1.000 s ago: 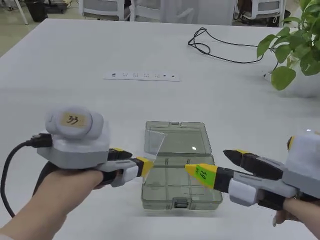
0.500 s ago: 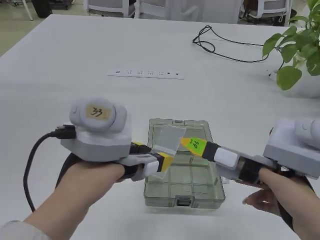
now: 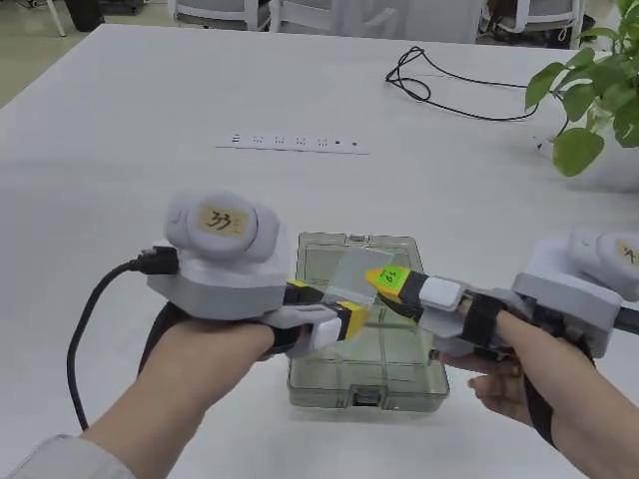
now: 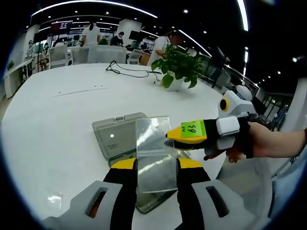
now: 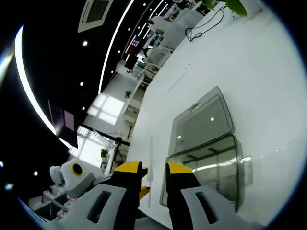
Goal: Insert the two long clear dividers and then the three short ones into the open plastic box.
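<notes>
The open clear plastic box (image 3: 399, 377) lies on the white table with its lid (image 3: 324, 254) folded back. My left gripper (image 3: 349, 317) hovers over the box, shut on a clear divider (image 3: 344, 277) that it holds upright across its width. In the left gripper view the divider (image 4: 153, 143) stands face-on between the jaws of the left gripper (image 4: 156, 165). My right gripper (image 3: 384, 284) comes in from the right with its tips at the divider's edge. In the right gripper view the divider (image 5: 150, 167) shows edge-on inside the narrow gap of the right gripper (image 5: 156, 168), above the box (image 5: 206, 167).
A white power strip (image 3: 295, 143) lies on the table beyond the box. A black cable (image 3: 439, 85) loops at the far right, next to a potted plant (image 3: 589, 80). Chairs stand past the table's far edge.
Both grippers have come together over the box. The right gripper has rolled, narrowed its jaws and reached the divider that the left gripper holds.
</notes>
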`<move>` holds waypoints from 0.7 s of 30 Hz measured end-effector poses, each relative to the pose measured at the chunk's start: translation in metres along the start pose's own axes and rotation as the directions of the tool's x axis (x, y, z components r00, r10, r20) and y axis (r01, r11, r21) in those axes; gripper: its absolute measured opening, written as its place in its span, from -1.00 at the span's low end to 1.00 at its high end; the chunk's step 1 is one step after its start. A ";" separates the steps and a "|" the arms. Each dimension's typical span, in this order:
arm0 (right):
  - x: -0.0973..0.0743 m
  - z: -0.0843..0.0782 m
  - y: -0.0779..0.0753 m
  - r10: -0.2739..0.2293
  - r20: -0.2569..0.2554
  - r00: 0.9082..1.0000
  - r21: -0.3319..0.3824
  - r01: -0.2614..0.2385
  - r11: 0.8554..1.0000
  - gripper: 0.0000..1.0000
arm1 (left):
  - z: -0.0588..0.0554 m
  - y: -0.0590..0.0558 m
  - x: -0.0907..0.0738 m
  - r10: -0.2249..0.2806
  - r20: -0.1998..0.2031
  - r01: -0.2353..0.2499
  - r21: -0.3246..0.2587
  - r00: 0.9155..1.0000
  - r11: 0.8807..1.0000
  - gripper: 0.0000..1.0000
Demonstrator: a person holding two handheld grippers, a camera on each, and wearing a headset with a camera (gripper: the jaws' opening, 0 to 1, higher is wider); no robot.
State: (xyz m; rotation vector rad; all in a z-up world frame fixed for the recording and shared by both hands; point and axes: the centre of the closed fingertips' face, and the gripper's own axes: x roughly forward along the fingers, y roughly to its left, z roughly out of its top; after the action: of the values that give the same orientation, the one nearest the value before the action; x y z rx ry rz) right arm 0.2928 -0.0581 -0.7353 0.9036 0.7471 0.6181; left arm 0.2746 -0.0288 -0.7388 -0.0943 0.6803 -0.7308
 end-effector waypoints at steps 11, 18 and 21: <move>0.001 -0.006 0.000 0.002 -0.025 1.000 0.024 -0.001 1.000 -0.83 | -0.002 -0.005 0.003 -0.014 0.004 0.014 -0.012 1.000 1.000 -0.40; 0.001 -0.009 0.003 -0.006 -0.029 1.000 0.017 0.007 1.000 -0.91 | -0.002 -0.007 0.003 -0.020 0.002 0.020 -0.008 1.000 1.000 -0.40; 0.001 -0.011 0.005 -0.009 -0.036 0.999 -0.004 0.009 1.000 -0.95 | -0.003 -0.008 0.004 -0.024 -0.003 0.024 -0.012 1.000 1.000 -0.40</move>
State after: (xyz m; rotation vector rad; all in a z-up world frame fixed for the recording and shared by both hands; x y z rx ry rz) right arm 0.2839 -0.0501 -0.7361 0.8869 0.7814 0.6290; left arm 0.2701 -0.0364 -0.7409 -0.1124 0.6877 -0.7498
